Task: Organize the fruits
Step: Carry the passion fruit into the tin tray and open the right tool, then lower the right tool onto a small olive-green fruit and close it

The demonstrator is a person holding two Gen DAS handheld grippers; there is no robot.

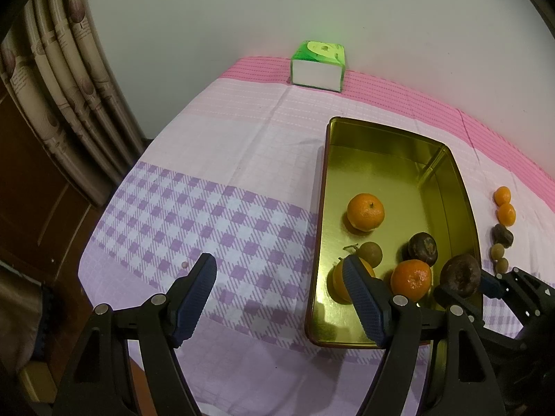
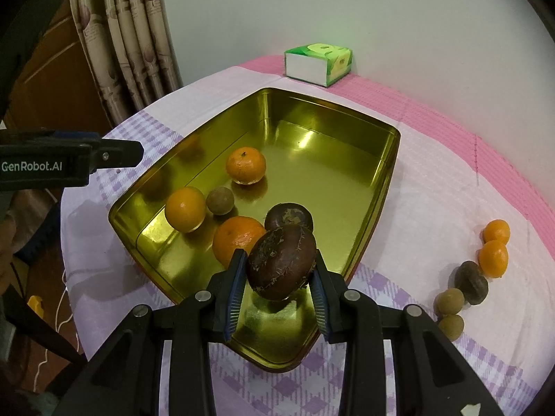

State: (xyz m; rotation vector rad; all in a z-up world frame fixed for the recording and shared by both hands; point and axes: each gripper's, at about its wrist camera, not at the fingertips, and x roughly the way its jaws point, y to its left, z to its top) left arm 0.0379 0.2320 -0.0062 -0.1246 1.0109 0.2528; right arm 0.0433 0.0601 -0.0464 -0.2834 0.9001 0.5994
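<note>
A gold metal tray (image 2: 374, 187) (image 1: 461, 180) sits on the checked tablecloth. In it lie three oranges (image 2: 245, 165), a small brown longan (image 2: 220, 201) and a dark brown fruit (image 2: 289, 215). My right gripper (image 2: 277, 274) is shut on another dark brown fruit (image 2: 281, 263) (image 1: 461, 274) and holds it just above the tray's near end. My left gripper (image 1: 277, 277) is open and empty, its right finger over the tray's left rim. It shows at the left edge of the right wrist view (image 2: 69, 159).
Right of the tray, on the cloth, lie two oranges (image 2: 494, 248) (image 1: 504, 206), a dark brown fruit (image 2: 471, 280) and two longans (image 2: 450, 310). A green tissue box (image 1: 317, 66) (image 2: 317, 64) stands at the wall. Curtains (image 1: 62, 79) hang at the left past the table edge.
</note>
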